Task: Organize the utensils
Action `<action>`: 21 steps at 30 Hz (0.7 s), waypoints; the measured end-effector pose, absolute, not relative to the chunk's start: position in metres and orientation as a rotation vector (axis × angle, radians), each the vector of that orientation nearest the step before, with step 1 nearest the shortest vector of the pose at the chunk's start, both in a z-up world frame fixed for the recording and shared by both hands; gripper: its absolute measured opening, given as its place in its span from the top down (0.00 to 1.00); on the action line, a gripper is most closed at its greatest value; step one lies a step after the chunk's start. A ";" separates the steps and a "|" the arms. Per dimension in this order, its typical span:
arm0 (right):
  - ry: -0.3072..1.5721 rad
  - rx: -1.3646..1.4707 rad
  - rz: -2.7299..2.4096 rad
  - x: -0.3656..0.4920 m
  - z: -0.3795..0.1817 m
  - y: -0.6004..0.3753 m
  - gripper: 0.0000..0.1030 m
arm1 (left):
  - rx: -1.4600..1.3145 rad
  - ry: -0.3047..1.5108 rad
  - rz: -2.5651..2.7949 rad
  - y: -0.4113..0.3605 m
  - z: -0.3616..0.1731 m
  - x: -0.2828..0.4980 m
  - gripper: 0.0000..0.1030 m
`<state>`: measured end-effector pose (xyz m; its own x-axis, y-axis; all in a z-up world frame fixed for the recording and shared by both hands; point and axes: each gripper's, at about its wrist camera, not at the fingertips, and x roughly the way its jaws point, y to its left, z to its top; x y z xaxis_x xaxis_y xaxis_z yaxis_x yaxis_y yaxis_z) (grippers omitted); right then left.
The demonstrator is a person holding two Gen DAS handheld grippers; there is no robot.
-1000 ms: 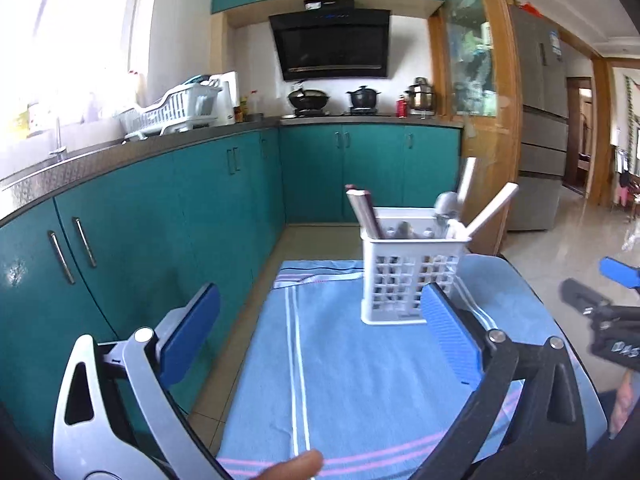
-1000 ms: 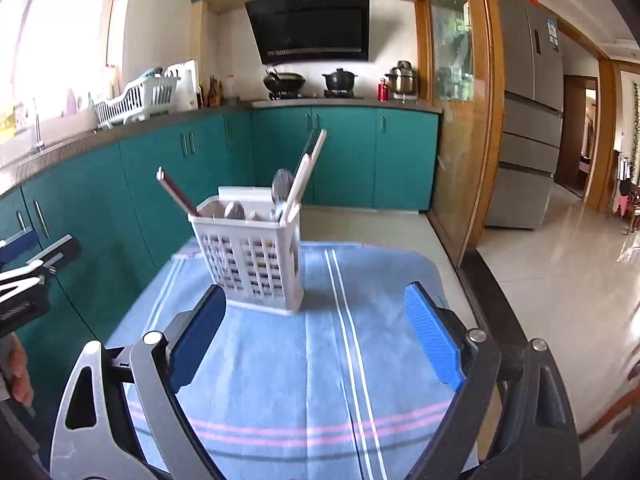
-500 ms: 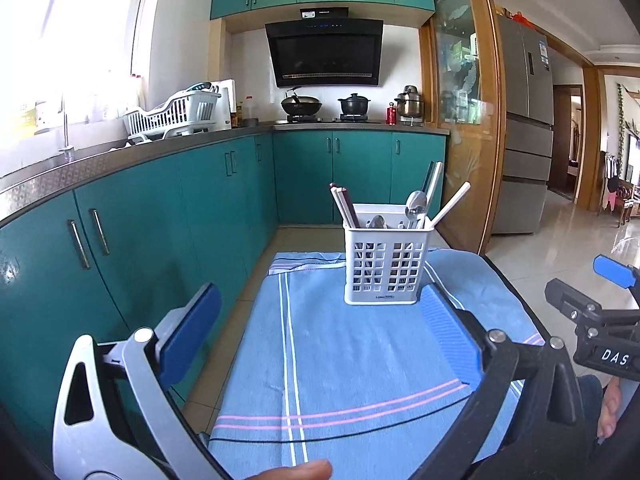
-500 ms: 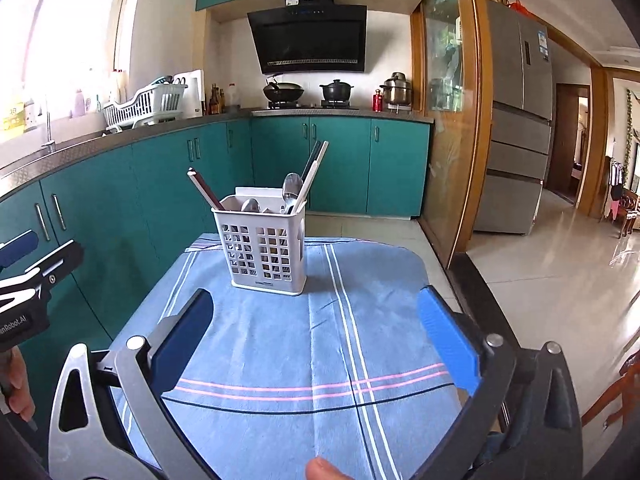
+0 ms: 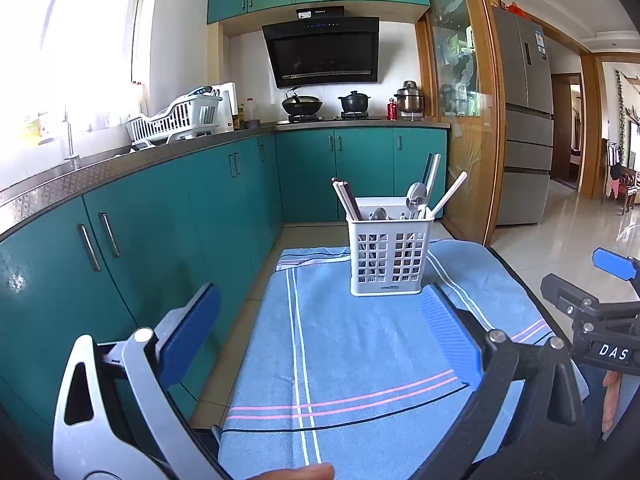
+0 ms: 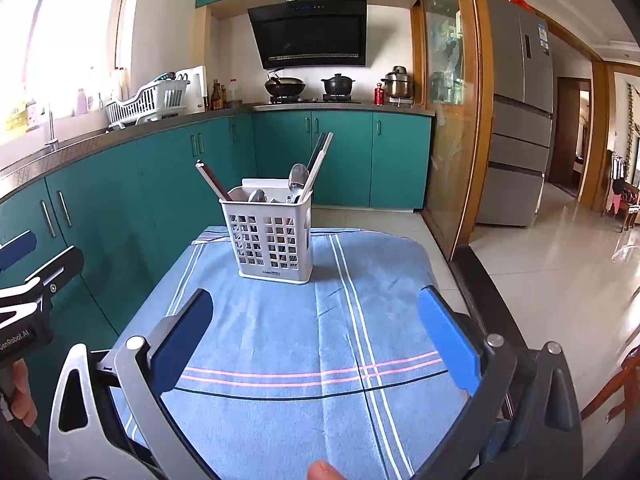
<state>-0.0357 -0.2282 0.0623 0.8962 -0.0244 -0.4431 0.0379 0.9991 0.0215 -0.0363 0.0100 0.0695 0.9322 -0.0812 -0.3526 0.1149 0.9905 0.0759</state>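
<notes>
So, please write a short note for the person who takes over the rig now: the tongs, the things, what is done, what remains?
Left tongs: open, empty, above the near part of the blue towel.
Right tongs: open, empty, also short of the basket.
White utensil basket: upright on the far part of the towel, holding spoons, brown chopsticks and light chopsticks.
Done: every utensil visible is in the basket; none lies on the towel.
Left: apparently nothing to pick up; how they are sorted inside I cannot tell.

A white slotted plastic utensil basket (image 5: 387,255) stands on the blue striped cloth (image 5: 360,352) toward its far edge, with metal spoons (image 5: 416,197) and chopsticks (image 5: 347,199) inside, teal cabinets (image 5: 168,220) to the left.
</notes>
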 end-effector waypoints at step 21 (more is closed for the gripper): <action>0.460 0.051 -0.036 -0.037 0.057 -0.236 0.03 | 0.108 0.376 -0.114 0.004 0.066 -0.033 0.04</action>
